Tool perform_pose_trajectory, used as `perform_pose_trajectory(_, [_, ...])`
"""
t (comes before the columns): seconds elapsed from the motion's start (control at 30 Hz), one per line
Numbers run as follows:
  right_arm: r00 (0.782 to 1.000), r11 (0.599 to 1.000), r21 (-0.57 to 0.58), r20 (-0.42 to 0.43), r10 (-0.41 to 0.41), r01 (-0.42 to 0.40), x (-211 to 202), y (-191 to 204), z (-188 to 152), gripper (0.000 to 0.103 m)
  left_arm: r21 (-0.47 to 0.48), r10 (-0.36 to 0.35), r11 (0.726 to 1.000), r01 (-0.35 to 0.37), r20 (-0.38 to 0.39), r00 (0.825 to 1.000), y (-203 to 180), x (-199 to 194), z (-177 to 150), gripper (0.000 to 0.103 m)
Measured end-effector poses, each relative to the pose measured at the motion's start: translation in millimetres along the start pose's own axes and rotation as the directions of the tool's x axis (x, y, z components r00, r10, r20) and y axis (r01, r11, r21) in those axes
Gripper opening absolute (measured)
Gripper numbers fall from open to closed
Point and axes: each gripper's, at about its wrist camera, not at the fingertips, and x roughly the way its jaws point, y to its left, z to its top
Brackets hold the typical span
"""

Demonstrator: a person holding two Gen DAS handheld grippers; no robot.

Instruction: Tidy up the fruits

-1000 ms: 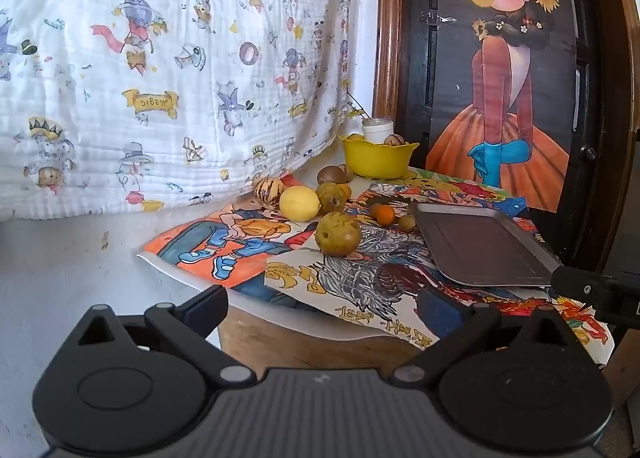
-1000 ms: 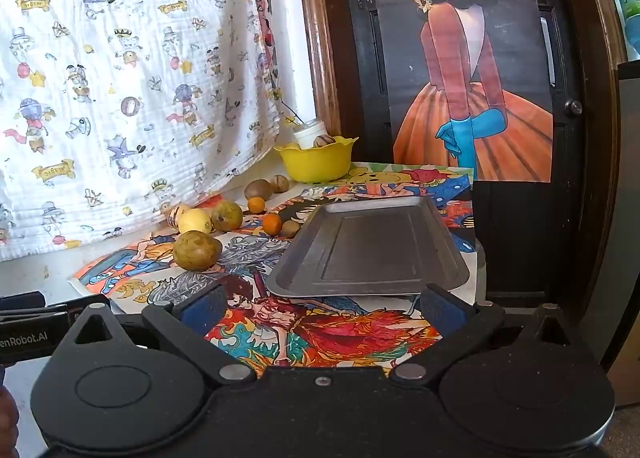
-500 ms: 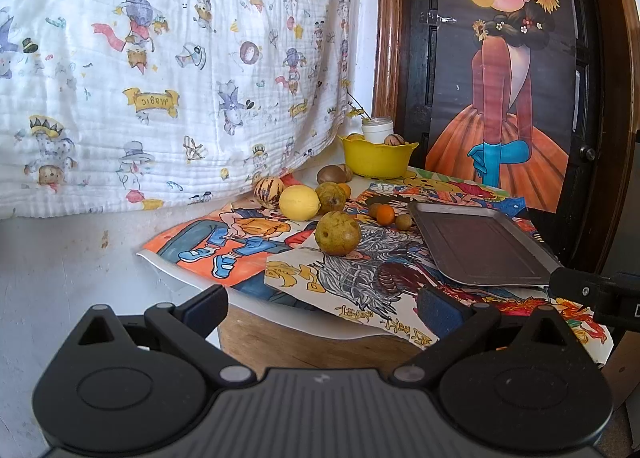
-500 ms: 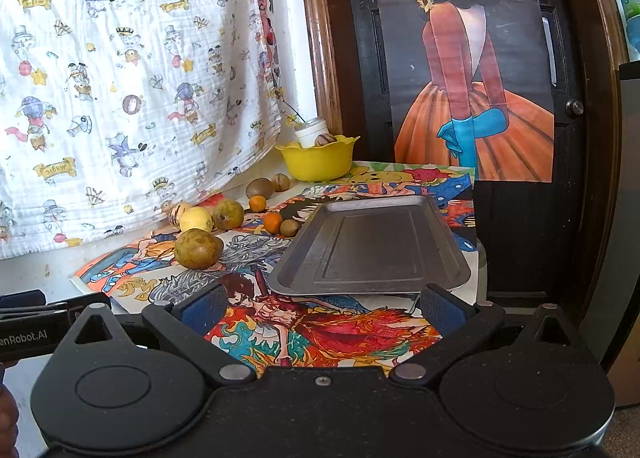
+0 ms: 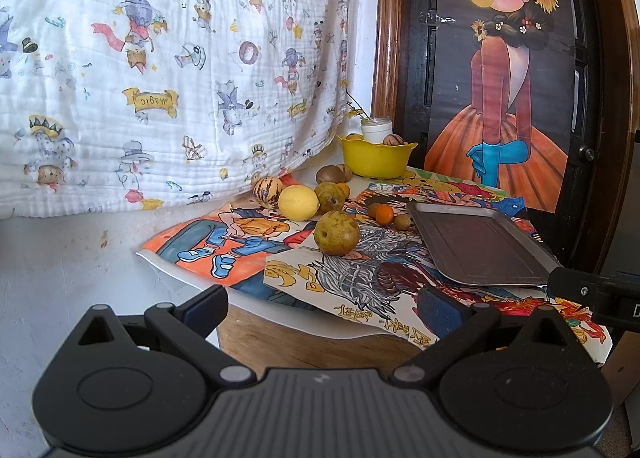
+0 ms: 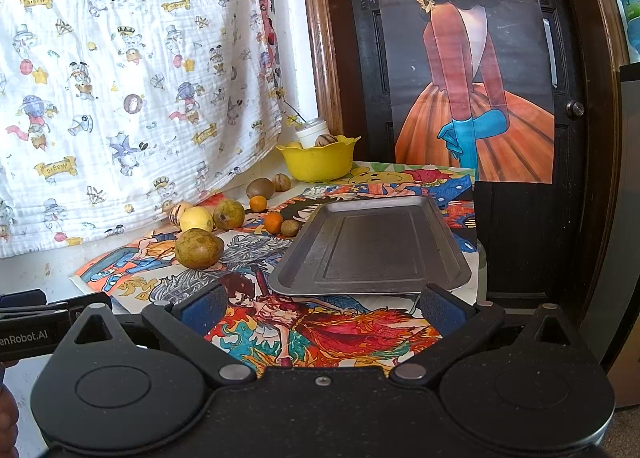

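We hold both grippers short of the table, nothing gripped. Left gripper: jaws spread wide, blue ribbed pads empty, matte black plastic body. Right gripper: same, wide apart, empty, w/ the near lip of the tray just beyond it.

Fruits sit loose on glossy cartoon posters, left of the tray: a big round greenish-brown fruit, rough and speckled, nearest us; behind it a smooth yellow lemon, a striped oval fruit and a 2nd russet green one, touching in a row. Small oranges and a dull brown ball lie just beside the tray's left edge.

Tray: flat grey metal, rectangular, raised rim, bare. Yellow scalloped plastic bowl at back holds a white jar and more fruit. Crinkly printed cloth hangs behind.
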Motion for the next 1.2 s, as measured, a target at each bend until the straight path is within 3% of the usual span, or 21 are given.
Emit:
perform_pose_trajectory(0.7, [1.0, 1.0, 0.007, -0.007, -0.001, 0.001, 5.7, -1.4, -1.9, 0.103, 0.003, 0.002, 1.0, -0.002, -0.007, 1.0, -4.7, -1.7, -7.9, 0.103])
perform_pose_trajectory(1.2, [0.999, 1.0, 0.029, -0.049, 0.007, -0.006, 29.1, -11.7, 1.2, 0.103, -0.007, 0.011, 1.0, -0.012, -0.07, 0.998, -0.1, 26.2, 3.0, 0.103])
